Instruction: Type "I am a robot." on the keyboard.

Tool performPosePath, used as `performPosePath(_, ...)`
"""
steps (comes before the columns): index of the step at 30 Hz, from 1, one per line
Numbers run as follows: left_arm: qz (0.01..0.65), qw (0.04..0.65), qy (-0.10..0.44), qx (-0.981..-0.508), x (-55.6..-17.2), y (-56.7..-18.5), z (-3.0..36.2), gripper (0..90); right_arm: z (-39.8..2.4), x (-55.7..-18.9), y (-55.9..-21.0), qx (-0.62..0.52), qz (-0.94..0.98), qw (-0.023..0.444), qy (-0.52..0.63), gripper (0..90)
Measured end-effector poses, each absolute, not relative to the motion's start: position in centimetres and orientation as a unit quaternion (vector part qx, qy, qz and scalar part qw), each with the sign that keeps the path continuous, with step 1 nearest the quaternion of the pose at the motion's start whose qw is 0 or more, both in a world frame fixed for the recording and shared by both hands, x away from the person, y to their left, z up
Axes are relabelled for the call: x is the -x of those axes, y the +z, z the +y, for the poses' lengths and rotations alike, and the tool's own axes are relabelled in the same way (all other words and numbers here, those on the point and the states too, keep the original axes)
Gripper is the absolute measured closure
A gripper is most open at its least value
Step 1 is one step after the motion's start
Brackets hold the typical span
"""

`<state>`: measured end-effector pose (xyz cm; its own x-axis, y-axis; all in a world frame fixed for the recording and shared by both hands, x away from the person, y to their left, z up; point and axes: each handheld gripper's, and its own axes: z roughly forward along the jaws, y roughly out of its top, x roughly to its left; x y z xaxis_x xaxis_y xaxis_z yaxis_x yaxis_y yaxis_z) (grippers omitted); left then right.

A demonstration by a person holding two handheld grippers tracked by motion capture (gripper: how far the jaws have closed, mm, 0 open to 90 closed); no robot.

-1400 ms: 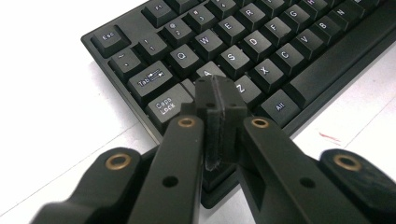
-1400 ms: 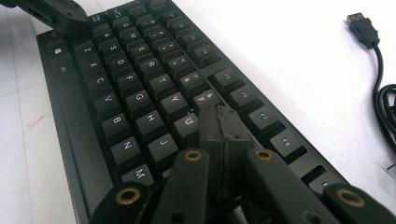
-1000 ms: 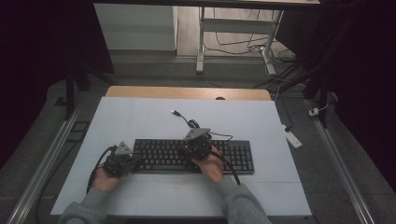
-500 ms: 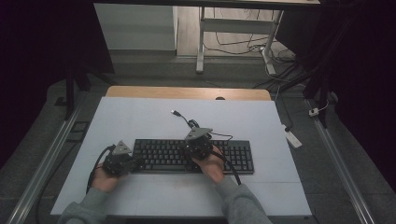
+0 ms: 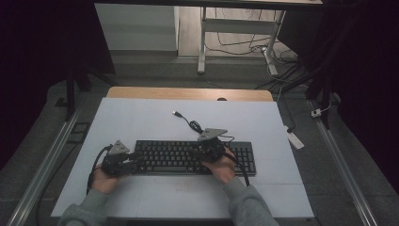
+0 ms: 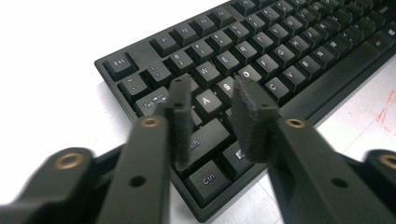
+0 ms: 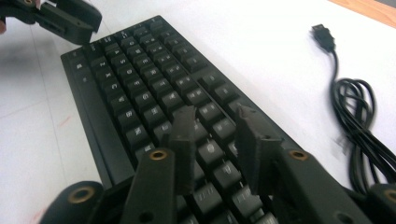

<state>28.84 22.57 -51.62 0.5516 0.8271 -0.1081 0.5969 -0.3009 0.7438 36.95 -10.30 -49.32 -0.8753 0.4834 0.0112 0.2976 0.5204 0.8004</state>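
Left gripper [image 6: 212, 93] jaws just parted over keyboard [image 6: 261, 51], Shift legend half-hidden

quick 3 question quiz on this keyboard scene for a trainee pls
1. True or false: the left gripper has a key clamped between its pads.
2. Which end of the keyboard is the left gripper over in the high view: A left, B right?
3. What lies loose on the table beyond the keyboard, at the end of its cable?

Key
1. False: its jaws have just been opening, with a gap and nothing between them.
2. A.
3. The plug.
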Motion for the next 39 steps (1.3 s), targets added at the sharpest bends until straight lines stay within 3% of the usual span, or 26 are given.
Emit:
performPosePath(9, 0.466, 0.389, 0.150, -0.780, -29.0, -51.5, 22.9, 45.9, -13.6, -36.1, -49.3, -0.231, 0.860, 0.119, 0.438, 58.7)
performPosePath(23, 0.456, 0.402, 0.134, -0.782, -29.0, -51.3, 22.6, 35.7, -15.9, -35.0, -49.1, -0.240, 0.852, 0.130, 0.447, 57.6)
performPosePath(32, 0.413, 0.411, 0.116, -0.804, -28.8, -51.0, 20.6, 36.9, -16.1, -34.9, -49.3, -0.239, 0.853, 0.130, 0.445, 56.7)
performPosePath(36, 0.397, 0.408, 0.114, -0.814, -28.8, -50.9, 19.5, 43.2, -16.3, -34.8, -49.3, -0.240, 0.853, 0.131, 0.445, 56.7)
performPosePath(39, 0.390, 0.404, 0.111, -0.820, -28.9, -51.0, 18.9, 53.2, -16.4, -34.7, -49.3, -0.240, 0.853, 0.132, 0.444, 56.4)
